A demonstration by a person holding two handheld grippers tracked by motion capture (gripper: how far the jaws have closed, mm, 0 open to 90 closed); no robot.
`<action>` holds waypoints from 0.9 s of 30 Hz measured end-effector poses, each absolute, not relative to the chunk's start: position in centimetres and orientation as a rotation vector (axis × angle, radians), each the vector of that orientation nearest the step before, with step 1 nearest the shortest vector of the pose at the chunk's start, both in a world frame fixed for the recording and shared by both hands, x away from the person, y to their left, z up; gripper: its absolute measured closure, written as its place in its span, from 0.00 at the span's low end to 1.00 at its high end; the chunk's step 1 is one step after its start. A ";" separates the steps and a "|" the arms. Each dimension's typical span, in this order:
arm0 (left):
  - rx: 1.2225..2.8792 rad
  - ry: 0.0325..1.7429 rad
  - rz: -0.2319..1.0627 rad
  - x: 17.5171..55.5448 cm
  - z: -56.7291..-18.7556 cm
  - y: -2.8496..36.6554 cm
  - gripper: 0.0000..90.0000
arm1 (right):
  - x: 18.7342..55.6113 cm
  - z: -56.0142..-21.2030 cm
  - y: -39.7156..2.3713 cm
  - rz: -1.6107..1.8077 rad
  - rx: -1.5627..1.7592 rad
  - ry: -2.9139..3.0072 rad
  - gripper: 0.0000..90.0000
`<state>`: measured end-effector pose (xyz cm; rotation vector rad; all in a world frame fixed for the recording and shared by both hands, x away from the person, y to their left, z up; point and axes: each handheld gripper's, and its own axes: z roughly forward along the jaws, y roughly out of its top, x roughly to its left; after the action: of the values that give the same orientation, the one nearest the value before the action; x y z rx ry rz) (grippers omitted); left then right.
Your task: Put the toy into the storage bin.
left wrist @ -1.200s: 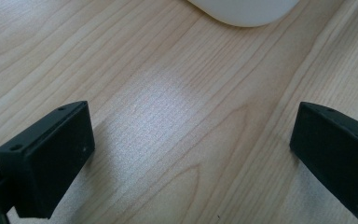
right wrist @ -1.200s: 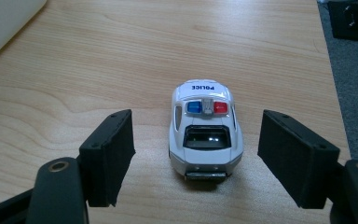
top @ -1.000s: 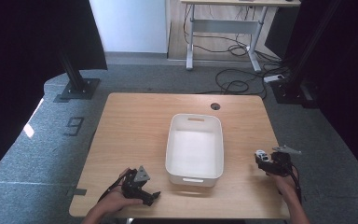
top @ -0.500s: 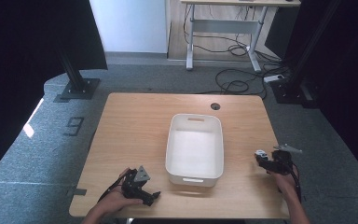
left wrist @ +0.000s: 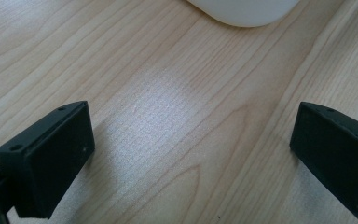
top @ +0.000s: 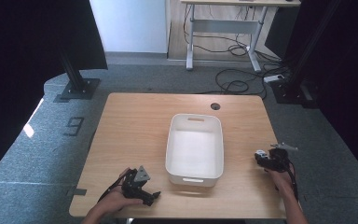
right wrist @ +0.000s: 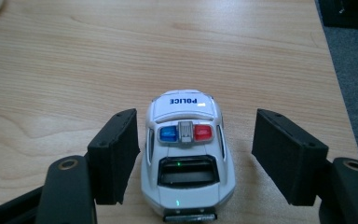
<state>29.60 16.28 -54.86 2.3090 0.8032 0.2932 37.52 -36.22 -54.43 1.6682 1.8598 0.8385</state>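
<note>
Right gripper (right wrist: 193, 158) jaws closing around toy police car (right wrist: 186, 154), not yet pinching, white bin (top: 195, 147) at nine o'clock, left gripper (left wrist: 191, 158) spread over bare table (left wrist: 168, 93)

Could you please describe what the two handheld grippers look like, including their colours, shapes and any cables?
Both grippers are black. The left gripper carries a grey three-cornered plate on top and a thin dark cable trailing back from it. The right gripper has a grey plate too, and a black cable running back along the forearm. Each has two blocky, rectangular black jaws with small screw holes; round metal-ringed holes sit on the right gripper's arms.

overhead forward-down view; two close table (top: 135, 121) views
</note>
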 end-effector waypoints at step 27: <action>2.309 0.803 0.293 29.6 -54.9 16.3 0.00 | 37.9 -54.5 -35.6 0.781 1.667 1.905 0.54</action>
<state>29.60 16.27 -54.86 2.3088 0.8032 0.2933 37.94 -35.57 -54.45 1.6669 1.9049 0.7806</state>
